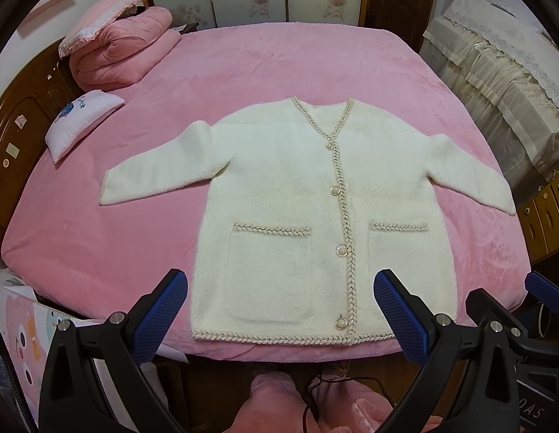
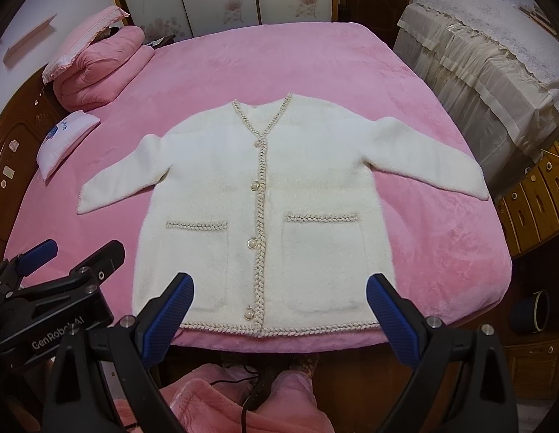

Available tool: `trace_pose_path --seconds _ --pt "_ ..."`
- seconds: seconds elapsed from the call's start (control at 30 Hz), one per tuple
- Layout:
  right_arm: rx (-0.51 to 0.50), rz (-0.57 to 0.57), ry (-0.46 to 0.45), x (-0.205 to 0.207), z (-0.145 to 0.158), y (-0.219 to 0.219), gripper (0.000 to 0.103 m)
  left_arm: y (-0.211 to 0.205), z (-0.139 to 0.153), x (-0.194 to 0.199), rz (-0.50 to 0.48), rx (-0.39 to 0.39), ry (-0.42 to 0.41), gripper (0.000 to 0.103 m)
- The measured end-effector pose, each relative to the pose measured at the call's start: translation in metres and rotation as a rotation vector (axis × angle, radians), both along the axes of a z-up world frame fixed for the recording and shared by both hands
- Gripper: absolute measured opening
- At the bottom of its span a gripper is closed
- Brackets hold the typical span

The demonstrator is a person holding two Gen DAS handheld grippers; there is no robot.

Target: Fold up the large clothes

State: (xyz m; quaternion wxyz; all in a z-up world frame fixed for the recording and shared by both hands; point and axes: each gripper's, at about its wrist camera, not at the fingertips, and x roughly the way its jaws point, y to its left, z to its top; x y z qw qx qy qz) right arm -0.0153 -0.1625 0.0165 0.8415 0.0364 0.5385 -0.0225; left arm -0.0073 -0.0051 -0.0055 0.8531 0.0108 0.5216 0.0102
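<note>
Left wrist view shows me my left hand-held gripper (image 1: 281, 310) with its two blue-padded fingers (image 1: 160, 310) spread wide and holding nothing; it hovers above the near edge of the bed (image 1: 81, 238). From the right wrist view, my right hand-held gripper (image 2: 277, 312) is spread in the same way, also empty, and it hangs over the same near edge, just beside the left one.

Between the fingers of both I see the hem of the white cardigan (image 1: 279, 195). It lies flat and face up on the pink bed cover, buttoned, with the neck pointing away from me and the hem near the bed's front edge. Both sleeves are stretched outward and slanting a little toward me. It has braided trim, four round buttons (image 1: 334, 190) and two front pockets (image 1: 268, 270).

Farther away, at the left far corner of the bed, a folded pink quilt (image 1: 124, 50) rests with a pink pillow (image 1: 106, 11) on top, and a small white pillow (image 1: 81, 122) lies near it. Below the grippers I see pink trousers (image 2: 221, 397) and a black cable (image 2: 250, 397).
</note>
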Motion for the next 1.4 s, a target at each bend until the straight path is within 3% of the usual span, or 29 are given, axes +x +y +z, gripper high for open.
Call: trace_pose_path --seconds 1.4 --pt "-0.003 0.003 0.014 0.004 -0.004 -0.014 0.097 -0.011 0.0 0.001 0.015 0.023 0.015 0.102"
